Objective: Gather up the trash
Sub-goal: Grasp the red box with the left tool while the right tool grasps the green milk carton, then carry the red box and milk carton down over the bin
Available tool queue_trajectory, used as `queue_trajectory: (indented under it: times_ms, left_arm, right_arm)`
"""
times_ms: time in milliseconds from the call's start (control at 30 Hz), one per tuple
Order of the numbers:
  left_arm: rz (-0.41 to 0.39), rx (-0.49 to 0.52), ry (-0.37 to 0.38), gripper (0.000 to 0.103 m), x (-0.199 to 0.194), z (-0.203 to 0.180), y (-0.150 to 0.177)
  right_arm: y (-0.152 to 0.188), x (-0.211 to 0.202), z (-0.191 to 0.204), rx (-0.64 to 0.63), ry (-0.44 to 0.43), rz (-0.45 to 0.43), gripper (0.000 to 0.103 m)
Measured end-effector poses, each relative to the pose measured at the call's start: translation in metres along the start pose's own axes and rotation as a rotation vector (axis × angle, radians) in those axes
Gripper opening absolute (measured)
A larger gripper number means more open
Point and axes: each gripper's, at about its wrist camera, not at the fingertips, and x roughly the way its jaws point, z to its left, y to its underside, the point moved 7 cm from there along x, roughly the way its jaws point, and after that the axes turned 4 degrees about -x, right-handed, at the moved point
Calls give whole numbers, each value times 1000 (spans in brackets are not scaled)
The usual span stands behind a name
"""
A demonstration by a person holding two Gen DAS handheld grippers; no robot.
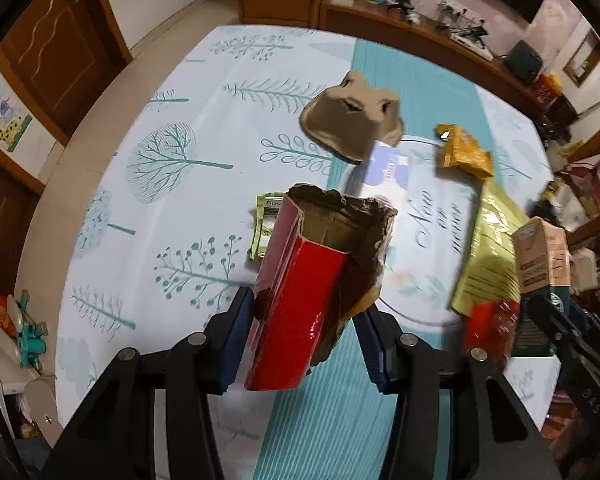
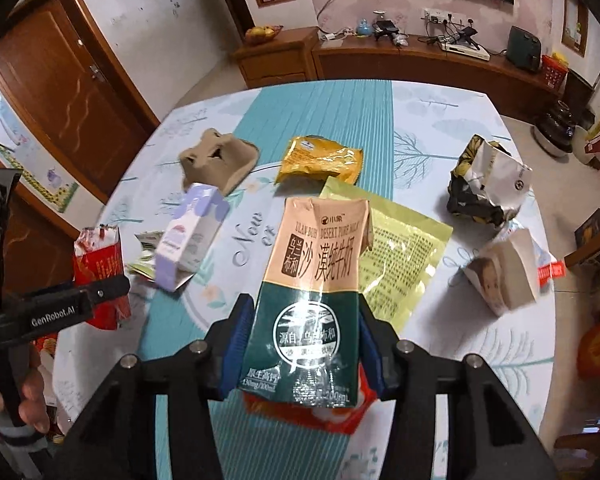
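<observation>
The left claw is clamped on a torn red cardboard box, lifted above the tree-patterned desk. The right claw grips a green-and-tan milk carton; a crumpled yellow snack wrapper lies at twelve o'clock beyond it.

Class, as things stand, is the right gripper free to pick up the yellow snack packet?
Probably not: the right gripper is shut on a milk carton. The yellow snack packet lies uncovered beyond it.

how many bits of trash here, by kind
cartons and boxes: 4 (red box, milk carton, purple carton, white box)
wrappers and bags: 4 (orange, yellow-green, green, crumpled)
pulp tray: 1
total: 9
</observation>
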Motion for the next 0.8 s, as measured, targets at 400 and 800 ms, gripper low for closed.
queue_trajectory:
  times_ms: [400,800]
  left_arm:
    - [-34,104,121,48,-86,6,58]
    - [-37,328,227,48,-144,33,146]
  right_arm:
    - [44,-70,30,87,-40,-83,48]
    - [144,-136,87,221,17,-154,48]
